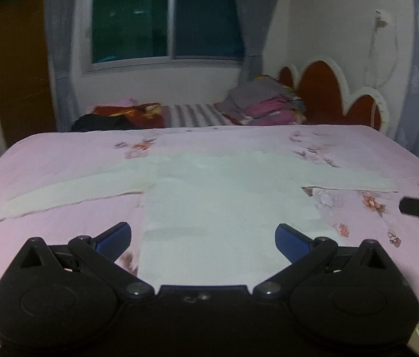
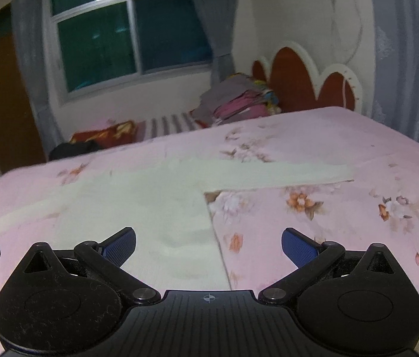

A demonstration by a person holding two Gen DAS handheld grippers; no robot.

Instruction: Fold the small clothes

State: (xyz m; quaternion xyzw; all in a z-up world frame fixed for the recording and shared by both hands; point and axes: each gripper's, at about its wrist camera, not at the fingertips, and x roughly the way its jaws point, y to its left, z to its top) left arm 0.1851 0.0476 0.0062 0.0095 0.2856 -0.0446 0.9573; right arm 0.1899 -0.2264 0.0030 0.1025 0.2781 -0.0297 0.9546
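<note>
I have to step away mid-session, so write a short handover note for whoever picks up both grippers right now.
Left gripper: open, holds nothing, low over the hem of the white long-sleeved top.
Right gripper: open, holds nothing, over the top's right side edge.
The top lies flat on the pink floral bedsheet, both sleeves spread out.
Done: garment laid out.
Left: every fold; none made yet.

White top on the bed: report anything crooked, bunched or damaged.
Nothing stands out. The white top lies flat on the pink floral sheet, both sleeves spread outward, unfolded. No damage shows, though the frames are blurry.
</note>
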